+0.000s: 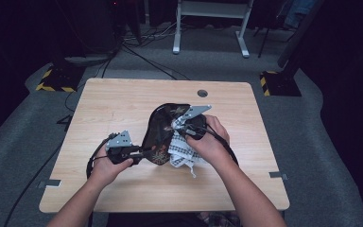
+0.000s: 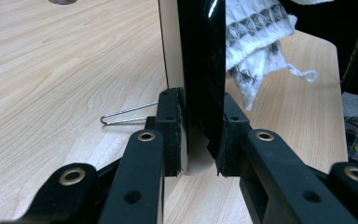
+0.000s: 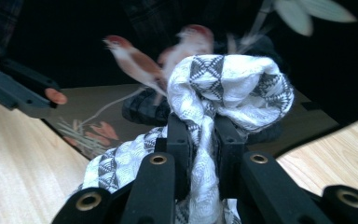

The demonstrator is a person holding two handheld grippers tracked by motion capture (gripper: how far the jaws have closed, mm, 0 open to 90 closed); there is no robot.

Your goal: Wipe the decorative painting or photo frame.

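Nearest the person's edge of the counter [image 1: 123,189], both forearms are coming in and each hand is working a set of tongs. Left tongs [image 1: 139,152] are lying low near the counter's middle, jaws nearly closed and clamping the rim of a dark bag [image 1: 163,130]; the left gripper view is showing that glossy black edge [image 2: 203,70] pinched upright between the pads, with a thin wire loop [image 2: 126,114] lying on the wood just beside. Right tongs [image 1: 179,126], a little farther in, are squeezing a bunched white patterned cloth [image 1: 182,149], jaws closed about as tight as they go; the right gripper view is showing the cloth [image 3: 228,86] balled above the pads at the bag's mouth, against the bird-printed lining [image 3: 135,60].

Judging progress: the bag is being held open and the cloth's leading end is sitting at or just inside the opening, so the packing is looking under way but early. Most of the cloth is trailing outside on the counter, tassel end nearest the person. Remaining, as it appears: feeding in the rest, then letting go of both.

Beyond the counter, a grey floor [image 1: 293,123] and white frame legs [image 1: 208,28] are showing.
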